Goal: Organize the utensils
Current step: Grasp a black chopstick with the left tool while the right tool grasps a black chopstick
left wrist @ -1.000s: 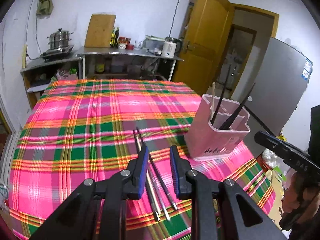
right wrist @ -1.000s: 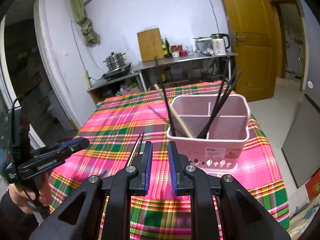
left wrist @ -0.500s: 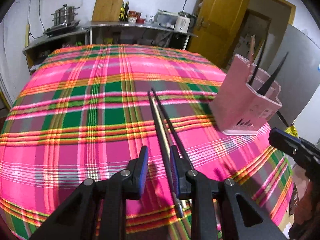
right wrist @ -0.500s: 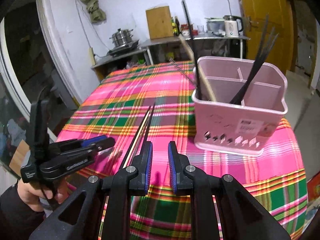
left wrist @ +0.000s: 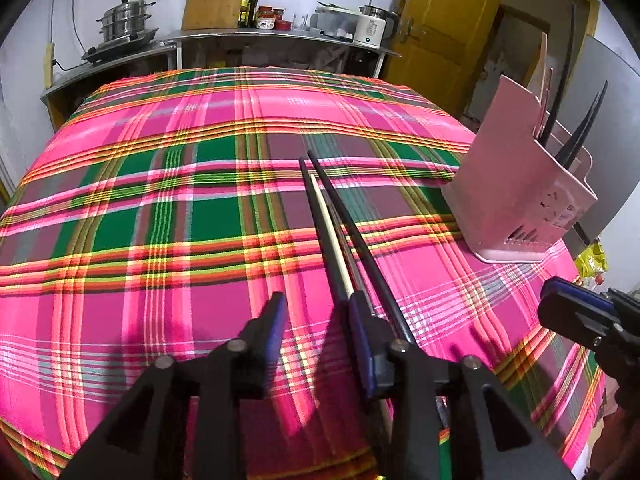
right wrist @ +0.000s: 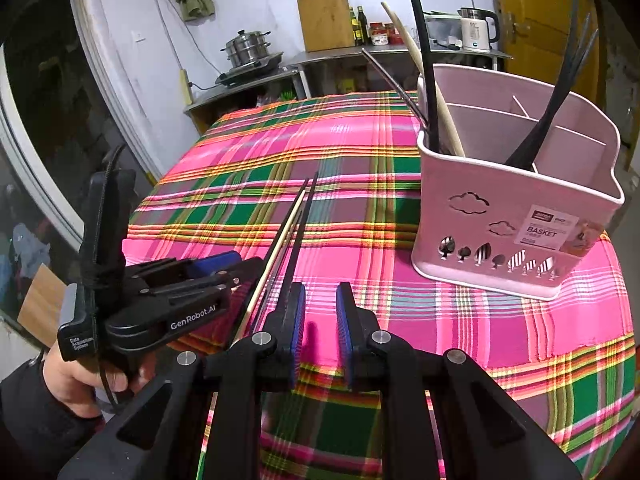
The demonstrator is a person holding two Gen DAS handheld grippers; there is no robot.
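left gripper (left wrist: 316, 322) opening beside chopsticks (left wrist: 340, 232), pink basket (left wrist: 520, 200) nearby

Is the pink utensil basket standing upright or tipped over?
Upright. The pink basket sits flat on the plaid tablecloth with its open top facing up, and chopsticks stick up out of its compartments.
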